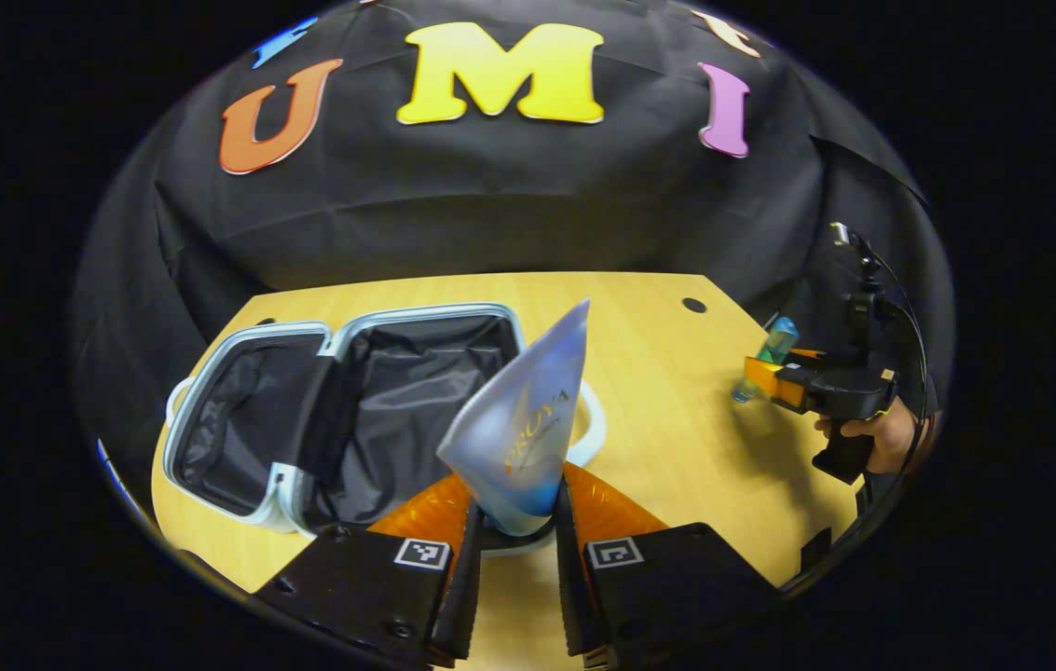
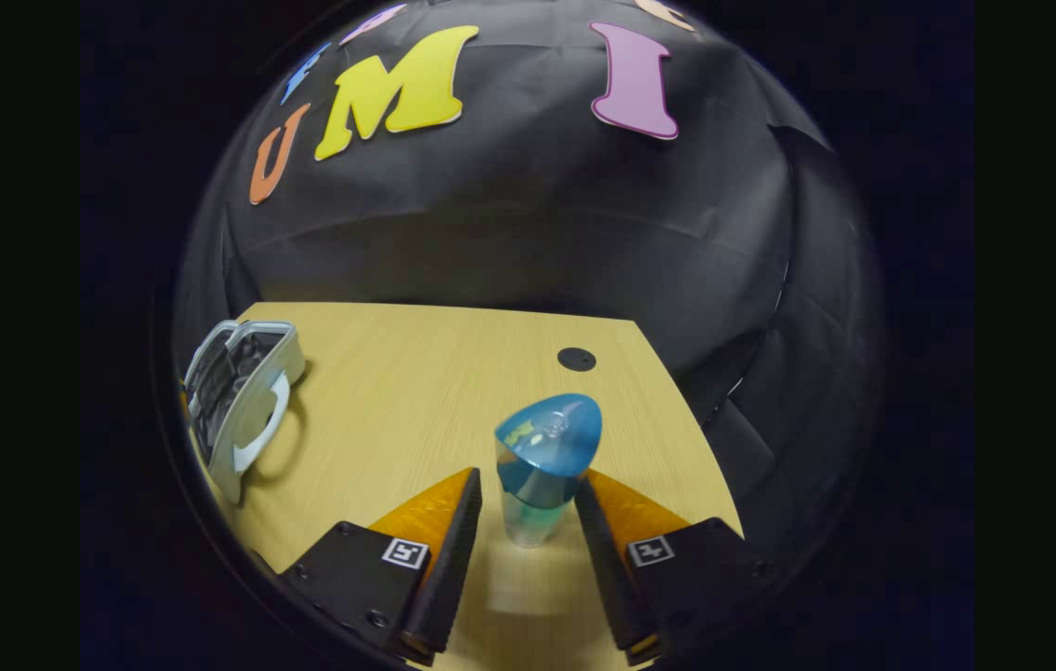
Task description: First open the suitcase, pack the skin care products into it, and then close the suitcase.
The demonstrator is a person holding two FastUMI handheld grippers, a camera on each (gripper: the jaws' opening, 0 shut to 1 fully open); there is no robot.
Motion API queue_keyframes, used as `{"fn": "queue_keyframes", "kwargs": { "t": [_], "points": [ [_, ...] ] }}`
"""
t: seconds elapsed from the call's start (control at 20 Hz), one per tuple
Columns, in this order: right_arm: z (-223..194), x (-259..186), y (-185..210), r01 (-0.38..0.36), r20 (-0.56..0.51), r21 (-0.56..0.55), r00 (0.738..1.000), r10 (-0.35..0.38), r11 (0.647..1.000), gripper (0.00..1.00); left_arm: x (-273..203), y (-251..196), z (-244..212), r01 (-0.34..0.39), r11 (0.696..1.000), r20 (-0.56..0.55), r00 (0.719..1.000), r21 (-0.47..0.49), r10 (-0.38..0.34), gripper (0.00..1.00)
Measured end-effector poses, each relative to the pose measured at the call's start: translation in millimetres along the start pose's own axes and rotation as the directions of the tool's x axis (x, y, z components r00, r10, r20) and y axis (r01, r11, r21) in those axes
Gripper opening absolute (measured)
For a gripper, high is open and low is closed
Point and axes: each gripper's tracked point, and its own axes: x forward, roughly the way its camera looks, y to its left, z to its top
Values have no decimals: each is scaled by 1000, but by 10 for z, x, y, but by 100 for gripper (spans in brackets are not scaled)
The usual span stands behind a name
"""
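Note:
The suitcase [image 1: 239, 419] lies open on the left of the wooden table [image 1: 677, 419], with black lining and a pale blue rim; its white handle [image 1: 591, 424] faces right. My left gripper [image 1: 516, 485] is shut on a pale blue tube [image 1: 528, 410], crimped end up, held just right of the suitcase and in front of the handle. A clear bottle with a blue cap [image 2: 546, 438] stands between the fingers of my right gripper [image 2: 528, 477], which is open with a small gap on each side. The right gripper [image 1: 774, 377] and the bottle [image 1: 774, 345] also show at the table's right edge.
A hand [image 1: 882, 433] holds the right gripper over the table's right edge. The suitcase [image 2: 239, 401] sits far left in the right gripper view. A round black cable hole [image 2: 576, 359] marks the table's back right. Bare wood lies between suitcase and bottle.

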Motion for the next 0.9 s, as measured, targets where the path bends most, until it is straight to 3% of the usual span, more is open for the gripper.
{"fn": "queue_keyframes", "kwargs": {
  "t": [0.2,0.35,0.65,0.9],
  "points": [
    [39,106,126,-10,6,7,1000,10,1000,43,103,538,-3,-65,998,-38,997,-27,64,40],
    [50,95,222,-18,-15,-3,1000,18,1000,40,241,776,-66,-79,996,-82,994,-32,76,40],
    [252,-622,728,-85,-15,-53,996,84,995,38,558,808,-283,-20,1000,-208,978,20,24,40],
    [542,-1269,1268,-159,21,-15,987,160,987,38,739,993,-648,-59,998,-378,924,13,60,39]
  ]
}}
